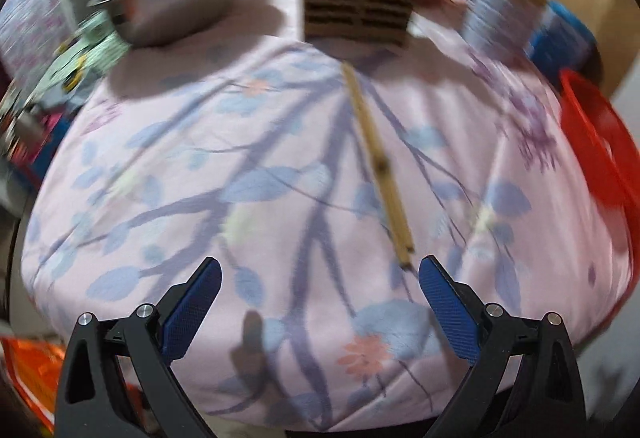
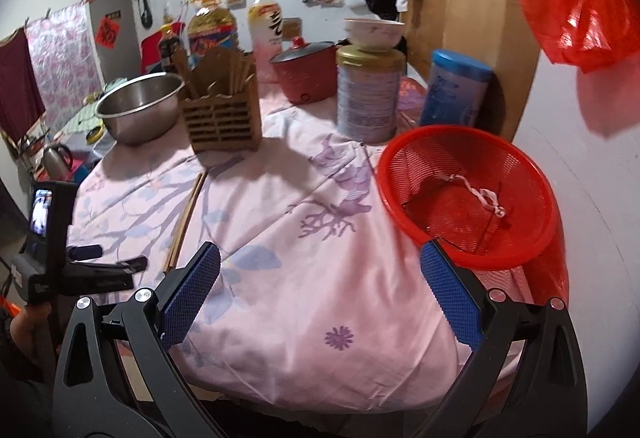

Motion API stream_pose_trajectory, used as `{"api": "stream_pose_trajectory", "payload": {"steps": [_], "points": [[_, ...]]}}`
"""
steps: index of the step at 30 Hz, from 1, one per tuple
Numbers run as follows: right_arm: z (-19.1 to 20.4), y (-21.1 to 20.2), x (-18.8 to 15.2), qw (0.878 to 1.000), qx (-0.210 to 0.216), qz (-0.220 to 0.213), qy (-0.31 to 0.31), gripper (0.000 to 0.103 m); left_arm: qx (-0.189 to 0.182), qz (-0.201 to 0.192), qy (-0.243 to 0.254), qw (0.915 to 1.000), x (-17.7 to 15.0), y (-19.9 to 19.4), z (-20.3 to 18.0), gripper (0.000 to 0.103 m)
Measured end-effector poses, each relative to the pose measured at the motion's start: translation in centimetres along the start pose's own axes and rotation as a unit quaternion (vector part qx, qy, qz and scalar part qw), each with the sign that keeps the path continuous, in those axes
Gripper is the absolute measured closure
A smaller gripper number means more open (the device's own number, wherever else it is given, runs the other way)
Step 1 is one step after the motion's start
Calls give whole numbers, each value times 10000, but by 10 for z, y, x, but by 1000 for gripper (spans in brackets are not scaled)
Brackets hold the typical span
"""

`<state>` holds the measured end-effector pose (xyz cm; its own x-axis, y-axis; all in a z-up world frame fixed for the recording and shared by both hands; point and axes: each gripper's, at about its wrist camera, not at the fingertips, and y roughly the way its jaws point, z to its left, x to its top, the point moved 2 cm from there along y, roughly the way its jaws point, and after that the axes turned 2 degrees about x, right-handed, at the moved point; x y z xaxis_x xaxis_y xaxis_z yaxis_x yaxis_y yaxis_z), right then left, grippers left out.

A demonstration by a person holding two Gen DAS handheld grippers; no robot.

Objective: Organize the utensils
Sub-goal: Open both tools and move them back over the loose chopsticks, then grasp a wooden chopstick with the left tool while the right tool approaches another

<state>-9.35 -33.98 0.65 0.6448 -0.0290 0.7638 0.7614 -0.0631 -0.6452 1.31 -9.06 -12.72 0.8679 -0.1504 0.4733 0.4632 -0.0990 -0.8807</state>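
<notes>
Right wrist view gives us the room: a table under a pink flowered cloth (image 2: 320, 238), white walls hung with bags, a steel bowl (image 2: 138, 105), a slatted wooden holder (image 2: 222, 117) with sticks standing in it, a tin (image 2: 368, 93) and a red strainer basket (image 2: 468, 193) ahead on our right. Our right gripper (image 2: 320, 294) is spread wide and holds nothing. A pair of chopsticks (image 1: 378, 165) lies flat on the cloth, running from the holder toward our left gripper (image 1: 320, 298), its near tip just ahead of the right finger. That gripper is also spread, gripping nothing.
</notes>
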Motion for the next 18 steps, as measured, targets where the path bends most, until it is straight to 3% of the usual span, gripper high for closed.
{"api": "stream_pose_trajectory", "payload": {"steps": [3, 7, 9, 14, 18], "points": [[3, 2, -2, 9999, -63, 93, -18, 6, 10, 112, 317, 9994, -4, 13, -11, 6], [-1, 2, -4, 9997, -193, 142, -37, 6, 69, 90, 247, 9996, -1, 27, -8, 10], [-6, 2, -3, 9996, -257, 138, 1, 6, 133, -23, 271, 9995, 3, 28, -5, 18], [-10, 10, 1, 9995, -221, 172, 113, 6, 135, -213, 201, 9995, 20, 29, 12, 58], [3, 21, 8, 9998, -5, 187, 9, 6, 72, -232, 53, 9997, 28, 31, 22, 67]]}}
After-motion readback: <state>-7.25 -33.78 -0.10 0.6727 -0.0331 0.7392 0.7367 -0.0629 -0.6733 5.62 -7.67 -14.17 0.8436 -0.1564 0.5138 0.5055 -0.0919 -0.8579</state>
